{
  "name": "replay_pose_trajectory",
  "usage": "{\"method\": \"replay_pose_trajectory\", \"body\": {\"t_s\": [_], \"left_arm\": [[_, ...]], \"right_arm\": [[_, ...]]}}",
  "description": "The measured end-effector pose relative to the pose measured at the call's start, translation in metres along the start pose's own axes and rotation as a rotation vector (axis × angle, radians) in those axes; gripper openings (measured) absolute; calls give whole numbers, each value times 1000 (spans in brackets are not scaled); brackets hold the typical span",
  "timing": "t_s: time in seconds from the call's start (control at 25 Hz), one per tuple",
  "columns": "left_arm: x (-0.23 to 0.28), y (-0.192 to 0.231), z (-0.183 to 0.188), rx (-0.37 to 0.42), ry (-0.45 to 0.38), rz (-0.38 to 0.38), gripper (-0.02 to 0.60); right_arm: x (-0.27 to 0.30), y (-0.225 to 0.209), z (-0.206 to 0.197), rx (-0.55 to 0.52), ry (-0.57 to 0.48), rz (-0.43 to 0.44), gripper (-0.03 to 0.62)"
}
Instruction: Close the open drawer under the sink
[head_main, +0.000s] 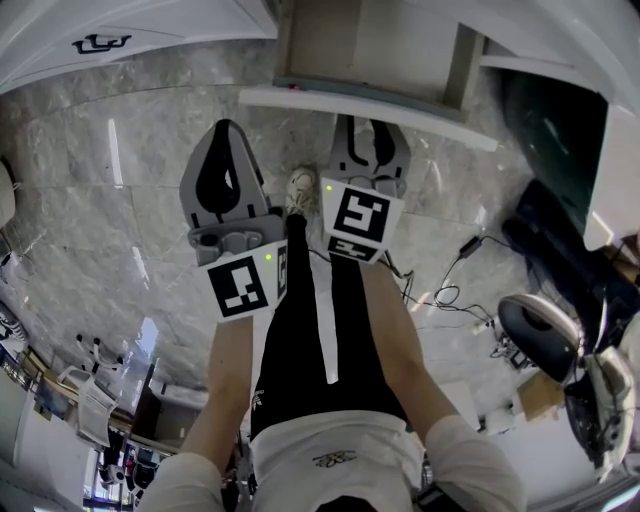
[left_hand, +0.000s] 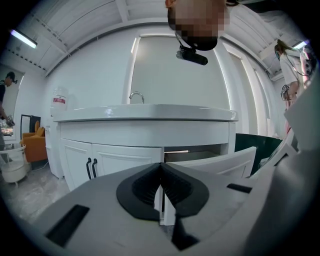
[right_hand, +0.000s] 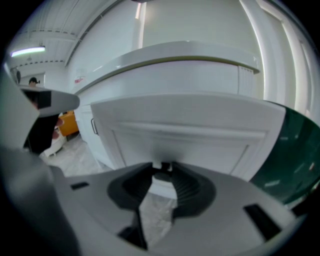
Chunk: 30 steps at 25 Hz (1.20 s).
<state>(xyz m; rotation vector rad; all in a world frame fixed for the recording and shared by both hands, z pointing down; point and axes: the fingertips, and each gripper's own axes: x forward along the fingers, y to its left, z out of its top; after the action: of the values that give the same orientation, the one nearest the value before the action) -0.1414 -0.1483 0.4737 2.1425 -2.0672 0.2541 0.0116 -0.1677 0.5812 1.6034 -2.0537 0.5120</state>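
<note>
Right claw (right_hand: 162, 169) slightly parted, tips at drawer (right_hand: 185, 120) front (left claw (left_hand: 161, 167) closed, empty).

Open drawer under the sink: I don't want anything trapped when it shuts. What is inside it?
In the head view the drawer shows only a bare pale bottom between its side walls. Its rear part is cut off by the picture's edge, so unseen.

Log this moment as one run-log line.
drawer: open | left claw: shut, empty | right claw: slightly apart, empty, close to drawer front, contact unclear
</note>
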Motion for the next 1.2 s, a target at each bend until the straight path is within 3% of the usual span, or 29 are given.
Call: {"method": "replay_pose_trajectory", "body": {"t_s": [0.8, 1.2], "left_arm": [[14, -9, -12, -12, 23, -3, 20], [24, -1, -17, -11, 38, 13, 20]], "right_arm": [[28, -16, 22, -39, -38, -11, 141], [72, -23, 62, -97, -80, -21, 140]]}}
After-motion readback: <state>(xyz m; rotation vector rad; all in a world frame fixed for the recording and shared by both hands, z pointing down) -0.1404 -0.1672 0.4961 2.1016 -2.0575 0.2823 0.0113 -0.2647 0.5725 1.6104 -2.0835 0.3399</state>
